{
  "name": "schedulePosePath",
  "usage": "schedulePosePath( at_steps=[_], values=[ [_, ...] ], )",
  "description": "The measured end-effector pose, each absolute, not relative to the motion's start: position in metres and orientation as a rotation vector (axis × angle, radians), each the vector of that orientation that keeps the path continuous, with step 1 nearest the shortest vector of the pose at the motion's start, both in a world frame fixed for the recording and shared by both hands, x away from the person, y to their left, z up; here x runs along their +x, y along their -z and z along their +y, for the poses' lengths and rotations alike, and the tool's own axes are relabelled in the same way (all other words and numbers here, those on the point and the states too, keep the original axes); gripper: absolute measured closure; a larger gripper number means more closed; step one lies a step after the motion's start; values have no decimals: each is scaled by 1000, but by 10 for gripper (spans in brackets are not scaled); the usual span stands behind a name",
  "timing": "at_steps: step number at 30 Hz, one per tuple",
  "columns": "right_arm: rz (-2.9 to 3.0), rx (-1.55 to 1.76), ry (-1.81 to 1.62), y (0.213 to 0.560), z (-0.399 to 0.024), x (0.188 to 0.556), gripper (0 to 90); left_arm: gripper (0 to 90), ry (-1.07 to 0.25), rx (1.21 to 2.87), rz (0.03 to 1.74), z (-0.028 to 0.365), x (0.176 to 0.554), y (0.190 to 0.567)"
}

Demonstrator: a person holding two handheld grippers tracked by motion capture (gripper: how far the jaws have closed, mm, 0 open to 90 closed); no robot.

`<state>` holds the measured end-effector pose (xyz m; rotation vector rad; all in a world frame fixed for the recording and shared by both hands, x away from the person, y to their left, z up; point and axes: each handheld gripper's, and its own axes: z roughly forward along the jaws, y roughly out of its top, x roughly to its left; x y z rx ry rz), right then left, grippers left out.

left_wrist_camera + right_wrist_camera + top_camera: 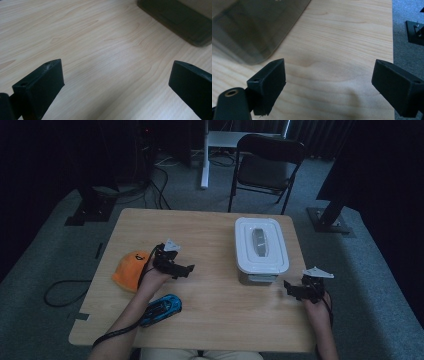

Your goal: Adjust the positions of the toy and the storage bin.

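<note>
— What have you got, starting from the left?

— At about nine o'clock on the desk (210, 227) I see an orange plush toy (129, 269), and a blue toy car (161, 309) near seven o'clock by the front edge. My left claw (186, 270) hovers just right of the plush, its jaws spread wide apart, nothing between them. In the left gripper view I look along them at bare wood, with a corner of the box at one o'clock.

— And the box?

— The white lidded box (261, 247) stands at roughly two o'clock from the desk's centre, lid on, apart from both claws.

— Right side?

— My right claw (292, 290) sits near four o'clock, just off the box's front right corner, jaws also wide apart and empty. The right gripper view has the box at eleven o'clock.
</note>
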<state>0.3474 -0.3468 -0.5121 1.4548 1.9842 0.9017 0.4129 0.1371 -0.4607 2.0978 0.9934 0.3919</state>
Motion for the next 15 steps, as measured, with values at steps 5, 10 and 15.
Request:
schedulePosePath(
  at_steps=[5,10,15],
  values=[
    [1975,1460,-897,514,-348,356,116,5,-359,2143,970,114,427,469],
    [1972,1483,-890,519,-351,365,116,5,-325,2152,963,94,440,477],
    [1955,1498,-885,521,-353,375,116,5,-302,2135,965,77,453,482]
  ],
)
